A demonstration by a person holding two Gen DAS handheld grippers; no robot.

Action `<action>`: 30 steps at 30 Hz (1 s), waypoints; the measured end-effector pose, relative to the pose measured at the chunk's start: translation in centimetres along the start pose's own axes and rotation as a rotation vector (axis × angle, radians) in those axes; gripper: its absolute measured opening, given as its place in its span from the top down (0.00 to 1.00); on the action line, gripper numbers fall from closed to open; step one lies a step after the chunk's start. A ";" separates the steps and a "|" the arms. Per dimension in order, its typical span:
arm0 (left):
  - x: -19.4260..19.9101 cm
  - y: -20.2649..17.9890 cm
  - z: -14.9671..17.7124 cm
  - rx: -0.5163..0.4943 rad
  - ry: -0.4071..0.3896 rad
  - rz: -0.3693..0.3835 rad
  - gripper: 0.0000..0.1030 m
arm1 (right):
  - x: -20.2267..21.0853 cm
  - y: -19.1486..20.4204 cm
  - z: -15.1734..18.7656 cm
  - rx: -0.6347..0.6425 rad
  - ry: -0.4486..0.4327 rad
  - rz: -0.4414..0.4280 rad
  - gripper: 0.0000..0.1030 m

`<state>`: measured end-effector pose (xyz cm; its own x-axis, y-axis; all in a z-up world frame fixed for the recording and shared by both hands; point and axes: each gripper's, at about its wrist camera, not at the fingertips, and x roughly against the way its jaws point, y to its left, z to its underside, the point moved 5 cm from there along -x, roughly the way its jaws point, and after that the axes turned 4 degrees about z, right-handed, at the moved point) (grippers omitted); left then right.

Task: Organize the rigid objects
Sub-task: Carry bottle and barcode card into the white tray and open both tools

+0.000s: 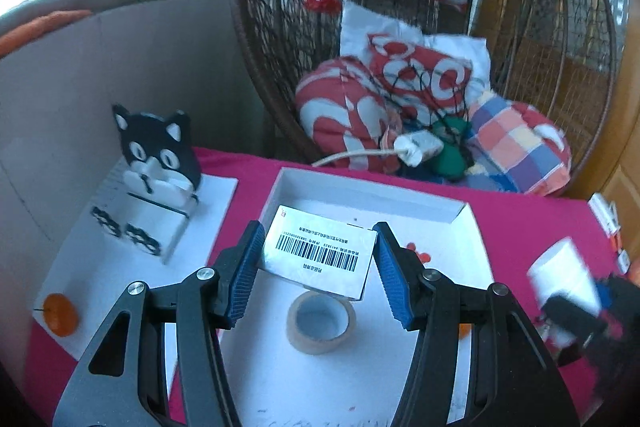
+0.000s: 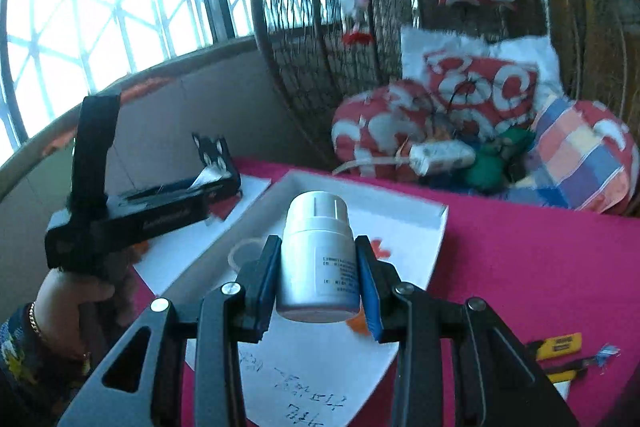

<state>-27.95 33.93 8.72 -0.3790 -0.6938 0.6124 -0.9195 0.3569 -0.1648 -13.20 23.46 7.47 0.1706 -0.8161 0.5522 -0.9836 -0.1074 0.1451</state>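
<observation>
Left wrist view: my left gripper [image 1: 318, 259] pinches a barcode-labelled box [image 1: 320, 255] by its short ends, above the white tray [image 1: 420, 203] and tape roll [image 1: 321, 323]. My right gripper [image 2: 316, 281] clamps a white bottle [image 2: 318, 259], cap forward, over the tray's near edge.

Both wrist cams fwd, close, sharing white tray [image 1: 362, 195] [image 2: 438, 227].

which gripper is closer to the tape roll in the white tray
Left. The left gripper hovers right over the tape roll; the right gripper sits off to its right, clamping a white bottle.
</observation>
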 end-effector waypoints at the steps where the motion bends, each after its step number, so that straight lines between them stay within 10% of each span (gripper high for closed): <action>1: -0.9 -0.3 0.3 -0.008 0.016 -0.013 0.46 | -1.0 0.3 0.7 0.009 0.028 -0.002 0.65; 9: -5.3 -2.5 1.3 -0.007 0.089 -0.014 0.46 | -6.2 1.1 6.0 0.054 0.168 0.035 0.65; 21: -5.7 -1.9 1.5 0.029 0.115 -0.048 0.44 | -5.4 1.9 5.8 0.129 0.104 0.121 0.64; 24: -4.3 -1.9 0.6 0.032 0.048 -0.055 0.21 | -5.1 2.0 5.7 0.154 0.092 0.139 0.63; 26: -2.9 -1.6 -0.3 0.046 -0.025 -0.060 0.00 | -4.7 2.1 5.6 0.171 0.068 0.149 0.41; 28: -1.4 -1.3 -1.2 0.070 -0.075 -0.055 0.00 | -4.1 2.1 5.4 0.178 0.029 0.153 0.00; 30: 0.5 -0.8 -2.0 0.104 -0.125 -0.053 0.00 | -4.0 2.0 5.2 0.183 0.021 0.156 0.00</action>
<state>-27.18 34.54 10.68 -0.3338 -0.7849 0.5220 -0.9419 0.2554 -0.2183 -16.15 23.54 1.29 0.0155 -0.8191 0.5735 -0.9921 -0.0838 -0.0929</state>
